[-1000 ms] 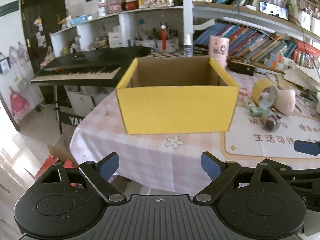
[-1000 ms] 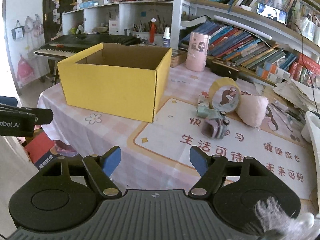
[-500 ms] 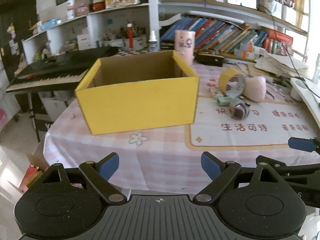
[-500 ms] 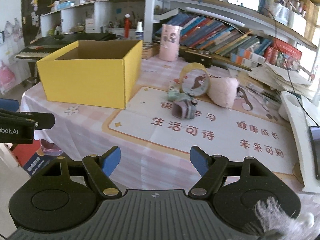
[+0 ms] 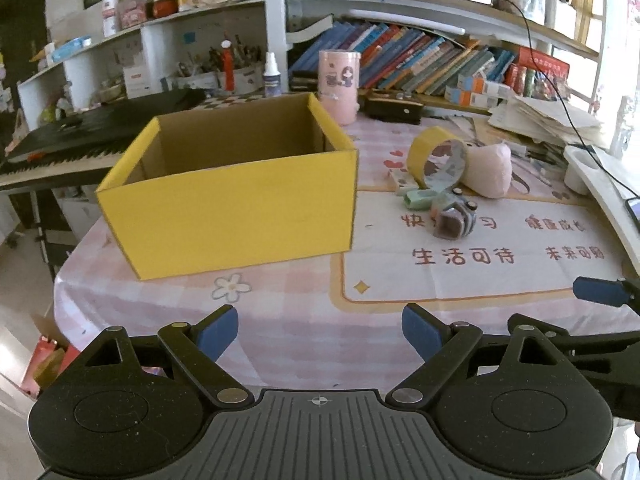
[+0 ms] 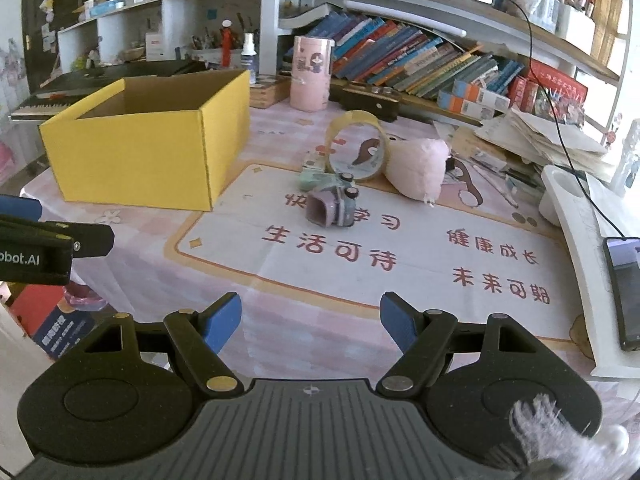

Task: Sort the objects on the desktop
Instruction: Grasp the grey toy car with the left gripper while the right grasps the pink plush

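Your left gripper (image 5: 320,332) hangs over the near edge of the table (image 5: 304,320), and its blue jaws stand wide apart with nothing between them. Your right gripper (image 6: 311,318) is beside it, also over the near edge, and its jaws are spread apart and hold nothing too.

The yellow box (image 5: 232,200) sits on the left part of the table with its top open. You can see its brown inside walls (the floor of the box is hidden from here).

The things to sort lie in a small bunch to the right of the box, well apart from both grippers. The tape roll (image 6: 357,151) stands on its edge. The pink soft lump (image 6: 418,168) leans right beside the roll on its right. The little purple toy camera (image 6: 330,208) lies in front of the roll on the printed mat (image 6: 400,256). A small green thing (image 6: 316,179) sits just behind the toy, touching it.

A pink can (image 6: 311,74) stands farther back, near the books (image 6: 400,56).
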### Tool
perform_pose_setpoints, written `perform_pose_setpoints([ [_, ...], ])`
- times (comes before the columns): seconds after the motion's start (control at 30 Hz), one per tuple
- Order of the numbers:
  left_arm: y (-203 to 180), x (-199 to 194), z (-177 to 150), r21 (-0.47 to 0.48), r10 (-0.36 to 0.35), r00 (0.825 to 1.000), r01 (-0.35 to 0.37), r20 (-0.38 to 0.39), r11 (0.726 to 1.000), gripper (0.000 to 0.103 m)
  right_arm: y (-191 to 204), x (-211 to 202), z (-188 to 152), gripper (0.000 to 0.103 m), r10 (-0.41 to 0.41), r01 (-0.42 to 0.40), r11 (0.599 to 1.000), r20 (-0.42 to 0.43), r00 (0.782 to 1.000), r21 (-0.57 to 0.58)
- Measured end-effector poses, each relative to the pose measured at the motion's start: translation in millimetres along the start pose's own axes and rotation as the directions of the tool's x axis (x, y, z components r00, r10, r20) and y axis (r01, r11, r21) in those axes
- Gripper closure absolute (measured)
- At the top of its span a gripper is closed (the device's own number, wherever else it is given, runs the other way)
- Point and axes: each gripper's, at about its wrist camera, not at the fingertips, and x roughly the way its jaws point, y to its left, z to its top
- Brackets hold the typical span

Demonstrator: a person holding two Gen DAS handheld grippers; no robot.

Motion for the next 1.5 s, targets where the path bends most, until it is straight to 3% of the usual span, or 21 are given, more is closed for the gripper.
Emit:
perform_pose_setpoints([
  [0.47, -38.0, 29.0, 24.9, 0.009, -0.017, 1.0, 0.018, -0.023, 1.0, 0.012, -45.1, 24.0, 21.9, 0.028, 0.001, -0.001, 1.0, -0.005, 1.0, -0.01],
  [1.0, -114.1, 71.3, 59.8, 0.039, -0.057, 0.998, 0.058, -0.031, 0.998, 0.012, -132.8, 60.5, 52.2, 0.028, -0.016, 0.016, 1.0, 0.001, 1.0, 0.019],
  [1.3, -139.2, 98.0, 80.8, -0.005, -0.012, 0.999, 0.012, -0.033, 1.0, 0.012, -175.0, 84.6, 67.3, 0.028, 0.024, -0.024, 0.999, 0.01, 1.0, 0.026],
  [1.5, -147.0, 121.6, 90.4, -0.052, -0.013, 0.997, 0.009, -0.079, 0.999, 0.013, -191.9, 98.1, 78.1, 0.026, 0.058, -0.059, 0.998, 0.015, 0.998, 0.013],
])
